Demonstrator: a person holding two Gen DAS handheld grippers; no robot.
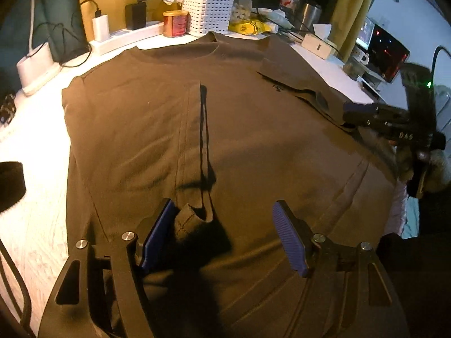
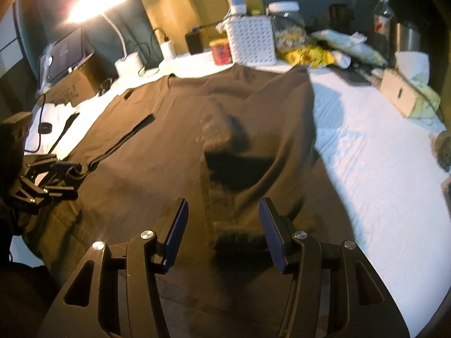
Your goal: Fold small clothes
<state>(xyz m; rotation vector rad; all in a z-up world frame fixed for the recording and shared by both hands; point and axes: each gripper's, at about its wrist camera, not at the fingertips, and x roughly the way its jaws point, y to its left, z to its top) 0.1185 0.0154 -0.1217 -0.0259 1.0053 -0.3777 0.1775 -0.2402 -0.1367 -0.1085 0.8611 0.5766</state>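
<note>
A dark brown T-shirt [image 1: 253, 129] lies spread on the white table, neck hole at the far side, its sides folded in over the body. It also fills the right wrist view [image 2: 174, 129]. My left gripper [image 1: 225, 231] is open just above the shirt's near part, a folded sleeve cuff [image 1: 187, 219] lying against its left finger. My right gripper [image 2: 222, 231] is open over the shirt's near right part, nothing between the fingers. The right gripper shows at the right edge in the left wrist view [image 1: 366, 112], the left gripper at the left edge in the right wrist view [image 2: 64, 174].
Along the far edge stand a white perforated basket [image 1: 207, 14], a red tin [image 1: 175, 24], a power strip with chargers [image 1: 124, 35], a yellow packet [image 1: 249, 26], bottles and a tissue box [image 1: 317, 45]. A lit desk lamp [image 2: 98, 2] stands far left. White tabletop [image 2: 380, 169] shows right.
</note>
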